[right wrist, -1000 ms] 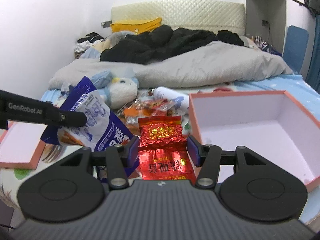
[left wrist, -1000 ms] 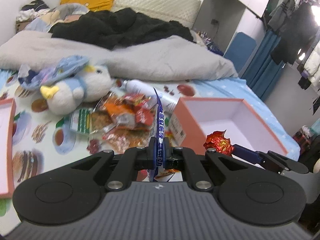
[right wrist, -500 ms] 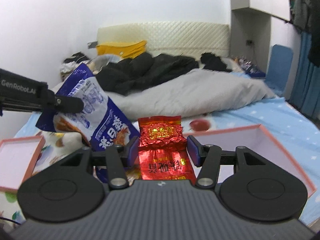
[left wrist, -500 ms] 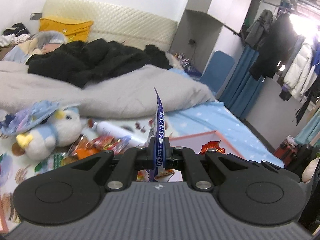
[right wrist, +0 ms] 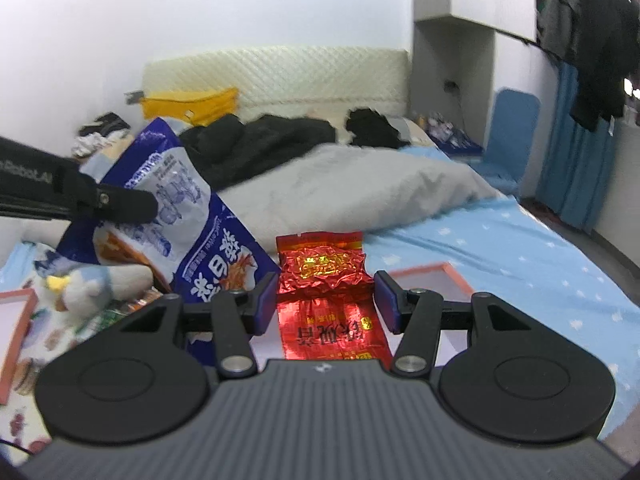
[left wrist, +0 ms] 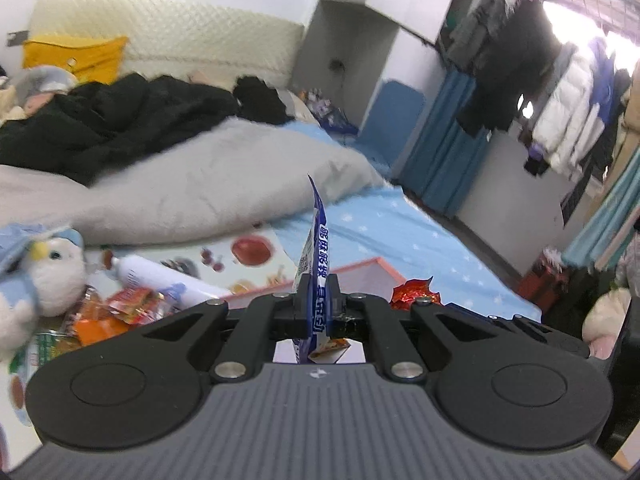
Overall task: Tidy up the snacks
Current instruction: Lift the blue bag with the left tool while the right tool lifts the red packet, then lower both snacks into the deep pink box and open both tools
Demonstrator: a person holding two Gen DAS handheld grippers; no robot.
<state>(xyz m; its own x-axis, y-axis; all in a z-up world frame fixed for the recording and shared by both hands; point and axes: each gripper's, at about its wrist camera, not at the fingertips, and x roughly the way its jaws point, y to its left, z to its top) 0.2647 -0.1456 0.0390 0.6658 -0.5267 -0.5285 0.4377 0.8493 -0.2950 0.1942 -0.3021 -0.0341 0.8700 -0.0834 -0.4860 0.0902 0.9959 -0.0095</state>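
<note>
My left gripper (left wrist: 318, 300) is shut on a blue-and-white snack bag (left wrist: 316, 248), seen edge-on and standing upright between the pads. In the right wrist view the same bag (right wrist: 192, 240) hangs at the left, pinched near its top by the left gripper's finger (right wrist: 120, 206). My right gripper (right wrist: 326, 300) is shut on a red foil packet (right wrist: 322, 268), held flat between its blue pads. That packet (left wrist: 414, 294) also shows just right of the left gripper. The pink box (right wrist: 432, 272) with a white inside lies low behind both grippers, mostly hidden.
A plush penguin (left wrist: 44, 276), a white bottle (left wrist: 160, 280) and a pile of loose snacks (left wrist: 120, 308) lie on the printed sheet at the left. A pink lid (right wrist: 16, 320) lies at the far left. Grey duvet (left wrist: 180, 200) and black clothes cover the bed behind.
Both grippers have risen and swung right with their packets. The box, the snack pile and the penguin have sunk lower in both views. Neither grip has changed.
</note>
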